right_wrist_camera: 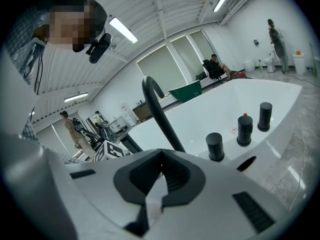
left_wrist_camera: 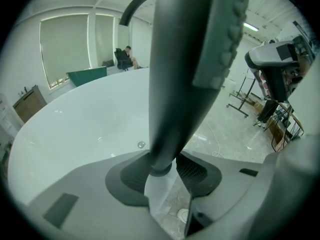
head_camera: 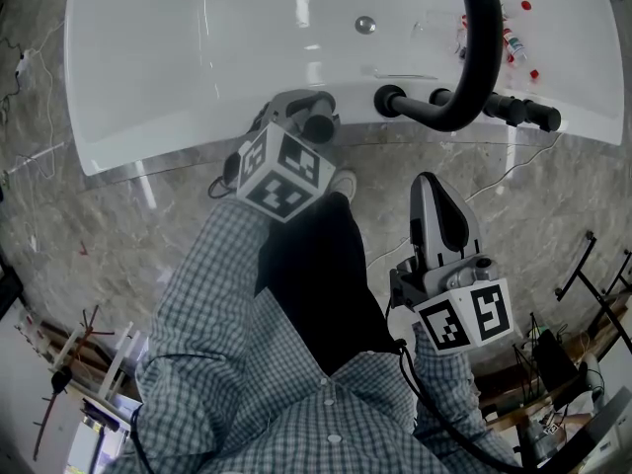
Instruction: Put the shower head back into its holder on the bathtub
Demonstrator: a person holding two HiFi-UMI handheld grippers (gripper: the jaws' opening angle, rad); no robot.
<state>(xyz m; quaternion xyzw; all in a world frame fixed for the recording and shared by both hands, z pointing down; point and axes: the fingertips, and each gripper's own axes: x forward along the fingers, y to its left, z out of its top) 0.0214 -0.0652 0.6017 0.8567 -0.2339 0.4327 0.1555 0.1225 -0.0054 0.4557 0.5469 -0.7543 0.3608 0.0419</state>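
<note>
1. We have the shower head (left_wrist_camera: 190, 59) up off the tub. It stands tall in the left gripper view, nozzle nubs on its right edge, with its narrow lower end down between the jaws.
2. From the head view, its dark body (head_camera: 318, 126) sits just at the near rim of the white bathtub (head_camera: 197, 57), left of the fittings. It is not yet seated in anything.
3. So by our reading, the pick-up is done and the placing is all to come: carry it along the rim, line it up, lower it in.
4. Where does it go? In the right gripper view, a dark oval opening (right_wrist_camera: 245, 164) shows in the rim beside three black knobs (right_wrist_camera: 245, 129). We'd guess that is the holder, but we can't be sure.
5. The black hose (head_camera: 481, 47) loops high over the tub and down towards those fittings.
6. The left gripper (left_wrist_camera: 162, 169) is clamped on the shower head's lower end, with the ribbed pads (left_wrist_camera: 195, 170) pressing it from both sides.
7. The right gripper (right_wrist_camera: 161, 156) has its jaws pressed together with nothing between them. In the head view it (head_camera: 433, 191) hangs back near our body, well apart from the tub.
</note>
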